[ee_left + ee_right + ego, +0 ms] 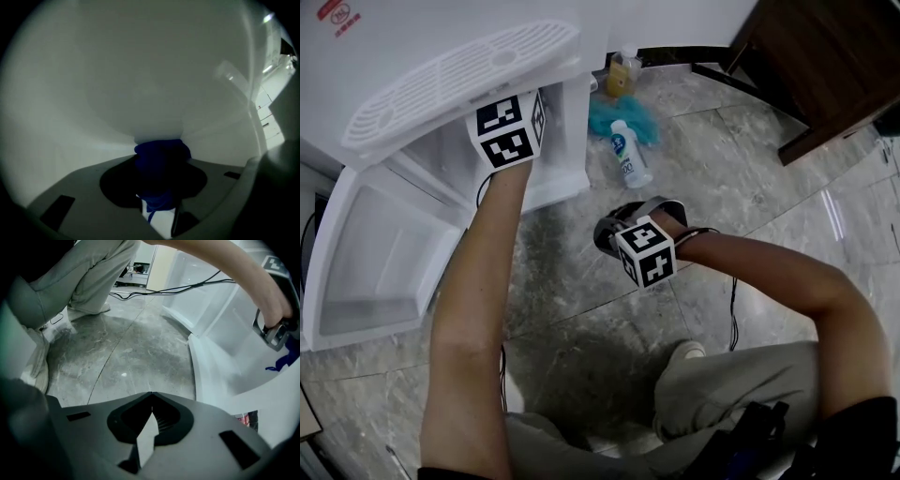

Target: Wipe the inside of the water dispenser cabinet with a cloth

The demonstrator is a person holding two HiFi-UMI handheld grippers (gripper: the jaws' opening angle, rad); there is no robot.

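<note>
The left arm [473,309] ran bare and nearly straight from 7 o'clock in the head view up to 11 o'clock, reaching into the open cabinet [441,155] of the white water dispenser [403,47]. Only the marker cube showed at the cabinet mouth, below the slotted drip tray [459,80]. The cabinet door [366,272] stood swung out at 9 o'clock.

In its own view, the left gripper [161,157] pointed roughly level and was clenched on a bunched blue cloth [164,146]. The cloth's front was pressed against the white inner wall [140,70] that filled the frame from 9 through 12 to 3 o'clock. A loose end of the cloth hung down between the jaws.

The right arm [787,281] was bent at the elbow, with the forearm coming in from 4 o'clock toward the centre of the head view. The right gripper [152,399] pointed steeply down at the grey marble floor [126,348]. Its jaws were closed tip to tip, with nothing between them. At 2 o'clock in the right gripper view, the left hand [272,310] held its handle inside the cabinet, with blue cloth dangling just below.

On the floor near 12 o'clock in the head view lay a white bottle [628,155], touching a teal rag [614,117].
</note>
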